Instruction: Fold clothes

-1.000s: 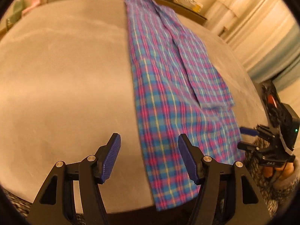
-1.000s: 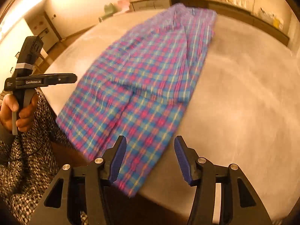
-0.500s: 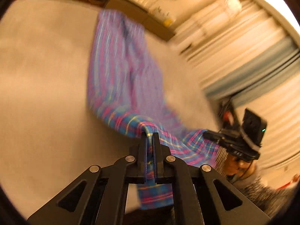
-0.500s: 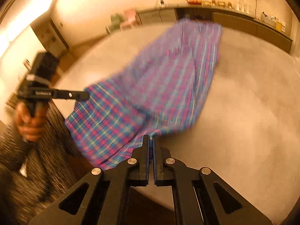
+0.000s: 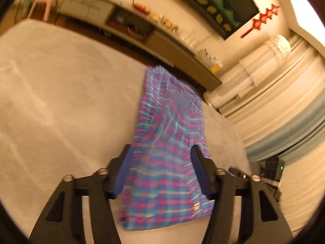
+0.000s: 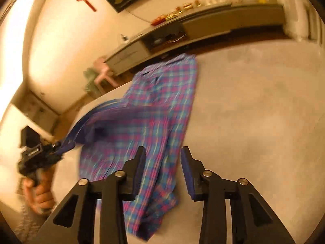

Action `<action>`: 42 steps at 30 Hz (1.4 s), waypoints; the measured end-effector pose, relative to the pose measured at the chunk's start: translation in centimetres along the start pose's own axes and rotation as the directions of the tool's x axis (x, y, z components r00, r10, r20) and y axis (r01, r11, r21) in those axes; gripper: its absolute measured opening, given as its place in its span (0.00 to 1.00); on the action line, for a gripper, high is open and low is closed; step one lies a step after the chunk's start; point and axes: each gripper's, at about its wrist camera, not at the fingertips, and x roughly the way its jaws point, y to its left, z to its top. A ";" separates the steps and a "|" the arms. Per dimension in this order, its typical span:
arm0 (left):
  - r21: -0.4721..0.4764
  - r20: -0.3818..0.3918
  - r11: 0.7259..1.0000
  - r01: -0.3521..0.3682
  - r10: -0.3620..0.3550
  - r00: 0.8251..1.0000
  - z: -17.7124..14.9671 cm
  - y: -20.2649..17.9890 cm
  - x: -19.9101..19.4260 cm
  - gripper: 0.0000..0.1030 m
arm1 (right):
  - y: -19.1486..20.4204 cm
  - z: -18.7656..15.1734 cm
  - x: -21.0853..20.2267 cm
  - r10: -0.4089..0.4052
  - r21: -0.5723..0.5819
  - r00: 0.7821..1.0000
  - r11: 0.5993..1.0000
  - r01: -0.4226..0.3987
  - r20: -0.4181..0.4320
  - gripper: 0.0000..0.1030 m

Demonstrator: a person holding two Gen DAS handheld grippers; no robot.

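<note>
A: Where is the left tool (image 5: 161,173)?
B: Over the bench (image 5: 61,105), jaws spread wide apart, nothing between them.
A: And the shirt (image 5: 168,152)?
B: Blurred plaid, lying lengthwise on the bench beneath the tool.

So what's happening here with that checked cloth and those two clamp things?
A person is folding a plaid shirt on a big grey table, using a hand-held gripper in each hand. Right now both the left gripper and the right gripper have their jaws open and hold nothing. The shirt's near end lies bunched and blurred on the table just ahead of them.
</note>
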 end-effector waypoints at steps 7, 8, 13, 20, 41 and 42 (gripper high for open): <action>0.072 -0.015 0.997 -0.042 0.043 0.999 -3.6 1.3 0.6 0.61 | 5.5 -4.2 3.2 -0.037 -0.190 0.994 0.982 0.018 -0.100 0.42; 0.094 -0.029 0.995 -0.045 0.048 0.998 -4.0 0.9 1.3 0.61 | 5.7 -4.5 3.2 -0.054 -0.200 0.994 0.979 0.034 -0.095 0.26; 0.144 -0.132 0.989 -0.024 0.043 0.990 -5.9 -0.5 3.7 0.26 | 6.1 -6.9 0.9 -0.059 -0.191 0.995 0.981 0.043 -0.082 0.03; 0.228 -0.203 0.974 0.003 0.045 0.978 -9.6 -3.7 1.9 0.19 | 4.4 -8.9 -1.7 -0.062 -0.141 0.994 0.989 0.048 -0.095 0.08; 0.227 -0.138 0.974 0.027 0.005 0.990 -10.4 -3.3 1.7 0.40 | 2.4 -7.2 -0.7 -0.034 -0.138 0.999 0.990 0.034 -0.003 0.39; 0.228 -0.140 0.973 0.026 0.007 0.990 -10.4 -3.3 1.8 0.40 | 1.9 -7.0 -0.8 -0.055 -0.131 0.998 0.990 0.057 0.014 0.50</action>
